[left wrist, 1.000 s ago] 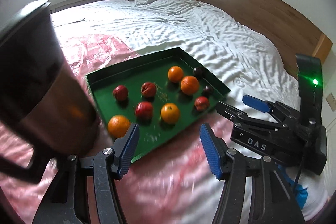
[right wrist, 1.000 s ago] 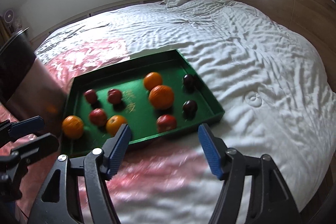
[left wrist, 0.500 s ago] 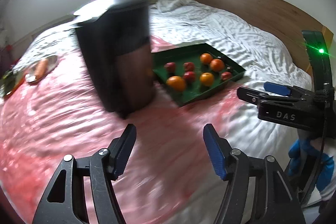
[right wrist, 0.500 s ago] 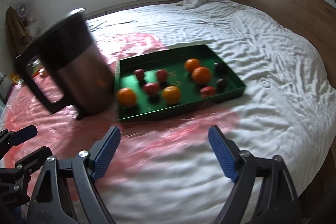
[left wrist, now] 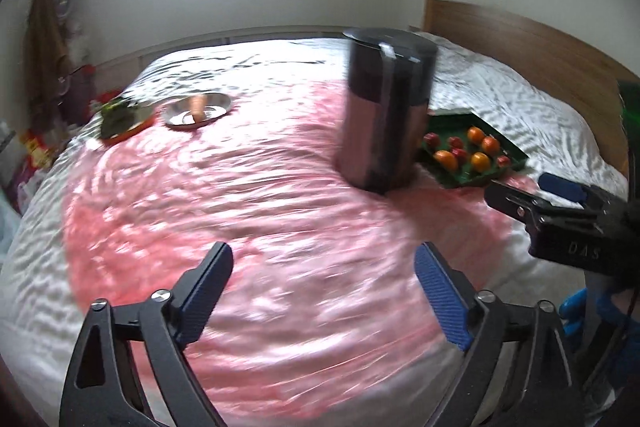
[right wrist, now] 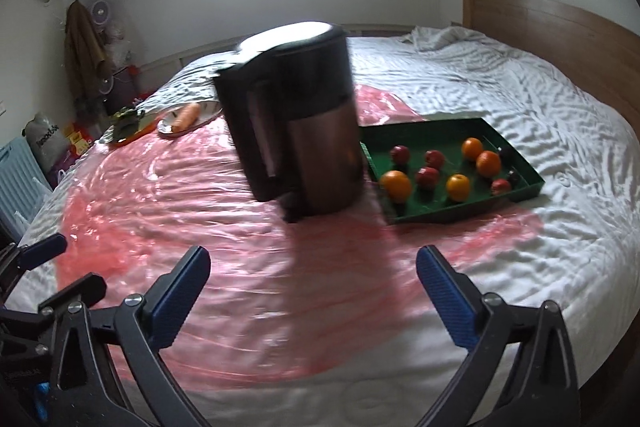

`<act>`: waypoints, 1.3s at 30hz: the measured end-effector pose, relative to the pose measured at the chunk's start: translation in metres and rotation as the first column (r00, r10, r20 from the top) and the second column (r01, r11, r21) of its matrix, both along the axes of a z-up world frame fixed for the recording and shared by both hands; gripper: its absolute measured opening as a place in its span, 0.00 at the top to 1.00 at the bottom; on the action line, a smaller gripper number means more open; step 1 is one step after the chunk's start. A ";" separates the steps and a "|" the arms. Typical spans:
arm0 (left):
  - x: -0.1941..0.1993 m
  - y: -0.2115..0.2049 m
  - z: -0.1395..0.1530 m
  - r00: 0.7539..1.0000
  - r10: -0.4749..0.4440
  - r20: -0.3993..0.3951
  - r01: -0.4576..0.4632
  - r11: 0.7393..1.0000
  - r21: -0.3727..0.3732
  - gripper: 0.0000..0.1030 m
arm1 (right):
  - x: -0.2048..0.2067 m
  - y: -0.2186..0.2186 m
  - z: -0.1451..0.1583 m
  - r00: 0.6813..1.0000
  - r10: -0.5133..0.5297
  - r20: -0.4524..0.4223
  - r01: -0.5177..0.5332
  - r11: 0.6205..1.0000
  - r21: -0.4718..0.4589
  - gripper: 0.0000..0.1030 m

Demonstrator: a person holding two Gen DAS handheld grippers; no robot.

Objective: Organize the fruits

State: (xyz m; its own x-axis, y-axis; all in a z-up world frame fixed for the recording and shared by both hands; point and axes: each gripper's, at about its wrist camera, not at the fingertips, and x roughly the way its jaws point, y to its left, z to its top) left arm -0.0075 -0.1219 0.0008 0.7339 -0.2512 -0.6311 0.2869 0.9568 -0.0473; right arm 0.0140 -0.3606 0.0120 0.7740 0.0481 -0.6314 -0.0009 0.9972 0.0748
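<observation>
A green tray (right wrist: 528,169) lies on the bed and holds several oranges (right wrist: 396,185), several red apples (right wrist: 427,177) and dark plums (right wrist: 506,153). It also shows in the left wrist view (left wrist: 468,180), partly hidden behind the kettle. My left gripper (left wrist: 323,291) is open and empty, low over the pink sheet, well short of the tray. My right gripper (right wrist: 313,289) is open and empty, also well back from the tray. The right gripper shows at the right edge of the left wrist view (left wrist: 520,197).
A tall dark kettle (right wrist: 296,115) stands on the pink plastic sheet (right wrist: 248,267) just left of the tray. A metal plate with a carrot (right wrist: 186,117) and a plate of greens (right wrist: 128,125) lie at the far left. A wooden headboard (right wrist: 560,35) runs along the right.
Both grippers have pulled back from the tray and turned left. The kettle and the far plates have come into view. Both stay open and empty.
</observation>
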 end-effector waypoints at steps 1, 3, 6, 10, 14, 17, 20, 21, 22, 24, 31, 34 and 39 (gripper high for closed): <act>-0.002 0.011 0.001 1.000 0.018 0.005 -0.018 1.000 -0.007 0.09 | -0.002 0.006 0.001 1.000 0.000 0.009 0.000 1.000 -0.002 0.00; -0.005 0.028 0.000 0.998 0.060 0.013 -0.060 0.998 -0.016 0.08 | -0.007 0.018 0.003 1.000 0.003 0.026 -0.002 1.000 -0.005 0.00; -0.009 0.053 -0.002 0.992 0.122 0.018 -0.121 0.992 -0.033 0.08 | -0.014 0.033 0.007 0.998 0.001 0.062 0.000 1.000 -0.020 0.00; -0.011 0.081 -0.001 0.982 0.188 0.025 -0.186 0.981 -0.063 0.08 | -0.018 0.047 0.009 0.997 0.009 0.073 -0.007 0.999 -0.031 0.00; -0.011 0.099 0.000 0.968 0.247 0.036 -0.245 0.968 -0.052 0.07 | -0.017 0.056 0.011 0.997 0.021 0.075 -0.019 0.999 -0.033 0.00; -0.008 0.108 0.002 0.958 0.282 0.046 -0.280 0.959 -0.041 0.04 | -0.014 0.060 0.014 0.996 0.026 0.084 -0.023 0.999 -0.034 0.00; -0.008 0.111 0.003 0.956 0.287 0.065 -0.286 0.958 -0.032 0.02 | -0.010 0.062 0.016 0.996 0.028 0.089 -0.026 0.999 -0.024 0.00; -0.008 0.111 0.004 0.956 0.286 0.069 -0.285 0.958 -0.032 0.02 | -0.009 0.063 0.017 0.996 0.029 0.090 -0.027 0.999 -0.021 0.00; -0.007 0.111 0.005 0.956 0.284 0.070 -0.283 0.959 -0.032 0.02 | -0.007 0.063 0.017 0.996 0.030 0.090 -0.028 0.999 -0.018 0.00; -0.006 0.111 0.007 0.959 0.275 0.069 -0.273 0.961 -0.036 0.02 | -0.005 0.064 0.019 0.995 0.030 0.093 -0.029 0.999 -0.015 0.00; -0.003 0.111 0.013 0.959 0.275 0.066 -0.272 0.961 -0.059 0.02 | 0.004 0.067 0.021 0.995 0.046 0.088 -0.045 0.999 -0.006 0.00; -0.002 0.112 0.014 0.959 0.275 0.064 -0.271 0.960 -0.066 0.02 | 0.007 0.069 0.019 0.995 0.053 0.079 -0.052 0.999 -0.010 0.00; -0.001 0.115 0.016 0.957 0.284 0.064 -0.280 0.957 -0.071 0.02 | 0.010 0.072 0.017 0.995 0.068 0.071 -0.067 0.998 -0.017 0.00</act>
